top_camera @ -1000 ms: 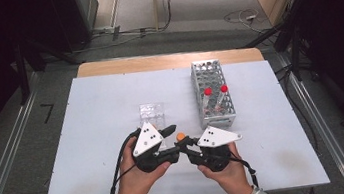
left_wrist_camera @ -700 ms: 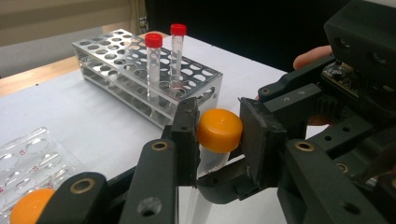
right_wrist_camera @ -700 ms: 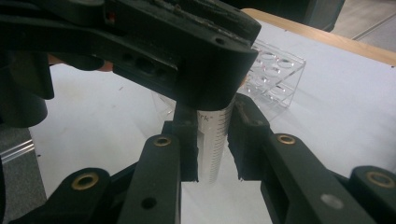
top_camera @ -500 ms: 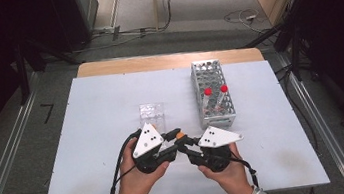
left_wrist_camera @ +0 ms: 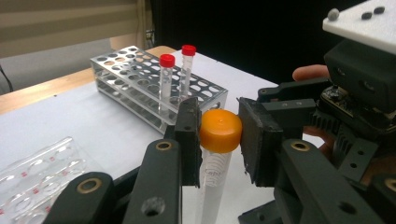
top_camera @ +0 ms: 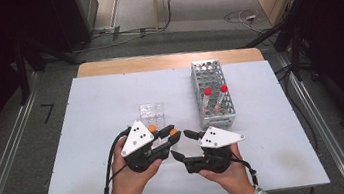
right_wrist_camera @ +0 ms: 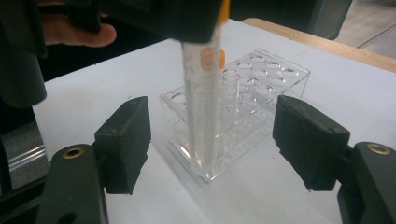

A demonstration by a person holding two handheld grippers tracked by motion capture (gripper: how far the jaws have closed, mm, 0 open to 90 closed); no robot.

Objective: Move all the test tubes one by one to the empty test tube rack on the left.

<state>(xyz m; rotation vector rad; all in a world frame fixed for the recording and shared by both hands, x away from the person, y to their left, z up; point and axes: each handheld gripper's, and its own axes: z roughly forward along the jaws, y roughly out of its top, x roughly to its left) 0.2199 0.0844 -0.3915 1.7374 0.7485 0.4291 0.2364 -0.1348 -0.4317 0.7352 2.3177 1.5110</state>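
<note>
My left gripper (left_wrist_camera: 219, 135) clamps the orange-capped tube (left_wrist_camera: 218, 154) by its cap; my right gripper (right_wrist_camera: 212, 140), just opened, frees its body for racking.

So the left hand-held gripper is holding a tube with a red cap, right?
Not quite: the cap is orange, not red. The left gripper view shows the left hand-held gripper holding the tube by its orange cap. The red caps are on the tubes in the metal rack.

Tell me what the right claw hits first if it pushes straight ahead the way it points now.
Probably the orange-capped tube hanging between its open jaws, held at the cap by the left claw. Just behind stands the clear rack; depth between them is unclear.
</note>
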